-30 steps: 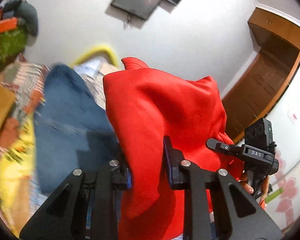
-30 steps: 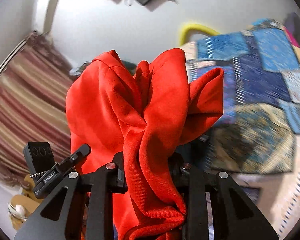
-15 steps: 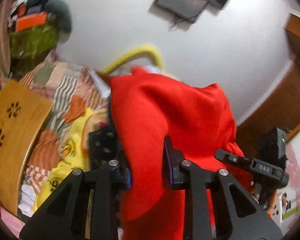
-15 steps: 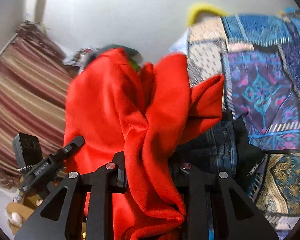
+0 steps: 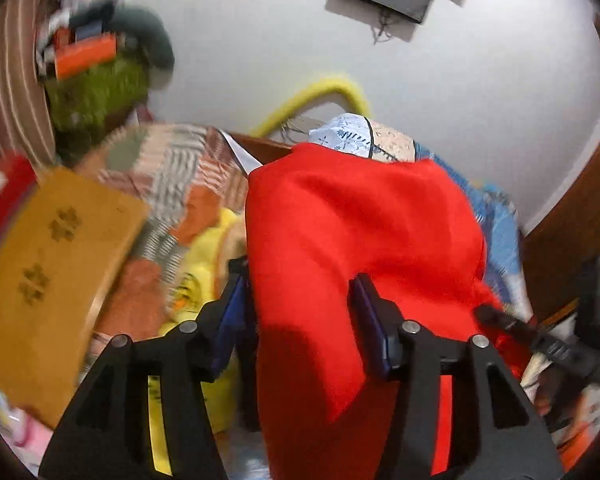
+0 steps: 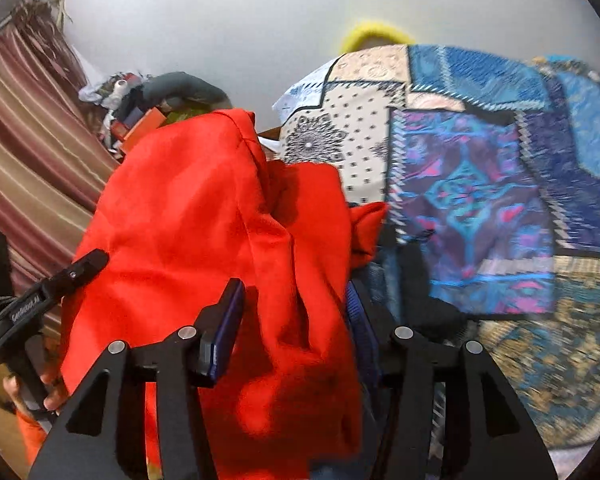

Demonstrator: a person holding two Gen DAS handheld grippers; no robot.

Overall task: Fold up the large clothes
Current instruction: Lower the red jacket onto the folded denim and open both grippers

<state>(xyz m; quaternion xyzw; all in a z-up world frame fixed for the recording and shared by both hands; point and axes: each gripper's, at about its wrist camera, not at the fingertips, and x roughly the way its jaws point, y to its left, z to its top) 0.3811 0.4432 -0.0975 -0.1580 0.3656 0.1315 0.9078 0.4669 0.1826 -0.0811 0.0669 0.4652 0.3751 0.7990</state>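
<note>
I am opening both claws over the bed. The red garment [image 5: 360, 240] is bunching between the jaws of my left claw [image 5: 300, 304], beside a yellow garment [image 5: 204, 276]. My right claw [image 6: 296, 312] is letting go too, its pads standing off the red cloth above the patchwork bedspread [image 6: 480, 184].

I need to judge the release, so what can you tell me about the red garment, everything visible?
The red garment is plain, bright red, soft matte knit-looking fabric, bunched in loose folds with one seam ridge showing. It lies between the fingers of both the left gripper and the right gripper, whose jaws are opening, pads apparently off the cloth. It drapes over the patchwork bedspread, beside a yellow garment. Its overall shape is hidden.
</note>
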